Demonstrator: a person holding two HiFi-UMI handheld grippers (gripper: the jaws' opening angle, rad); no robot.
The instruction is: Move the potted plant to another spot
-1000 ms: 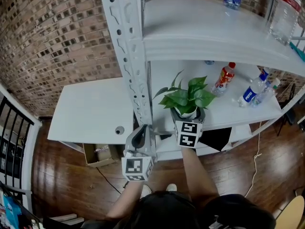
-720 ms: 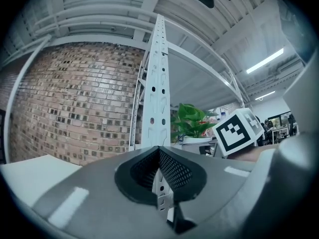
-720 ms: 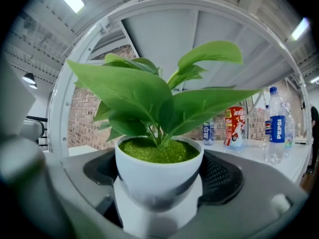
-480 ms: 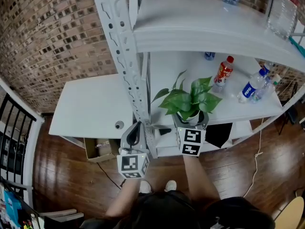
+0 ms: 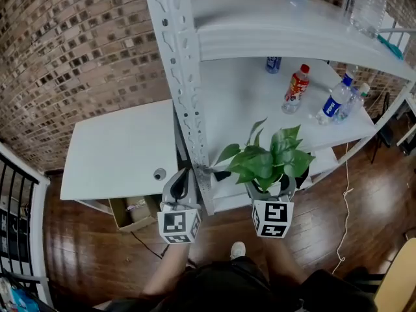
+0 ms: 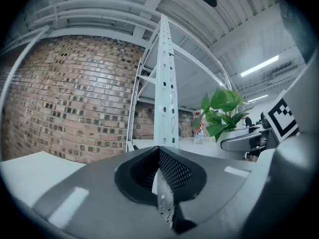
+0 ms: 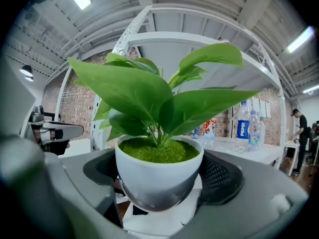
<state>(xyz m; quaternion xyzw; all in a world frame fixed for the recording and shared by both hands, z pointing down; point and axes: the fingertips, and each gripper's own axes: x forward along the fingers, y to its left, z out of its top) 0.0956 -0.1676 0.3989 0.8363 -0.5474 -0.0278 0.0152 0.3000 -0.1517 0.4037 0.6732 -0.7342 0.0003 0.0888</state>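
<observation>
The potted plant (image 5: 270, 162), broad green leaves in a round white pot (image 7: 157, 176), hangs in front of the white shelf's front edge, above the wooden floor. My right gripper (image 5: 273, 188) is shut on the pot, a pad on each side of it, and the pot fills the gap in the right gripper view. Its marker cube (image 5: 272, 218) faces me. My left gripper (image 5: 184, 179) is shut with nothing in it, just left of the perforated white shelf post (image 5: 195, 129). In the left gripper view the plant (image 6: 222, 112) shows to the right of the post (image 6: 166, 83).
Several bottles (image 5: 296, 88) stand and lie at the back of the white shelf board (image 5: 247, 96); more stand on the shelf above (image 5: 273, 25). A white table (image 5: 120, 151) adjoins the shelf on the left, against a brick wall (image 5: 78, 51). A cardboard box (image 5: 133, 211) sits under the table.
My right gripper has drawn the plant back off the shelf board and to the right, out past the shelf's front edge. The left gripper has stayed beside the post.
</observation>
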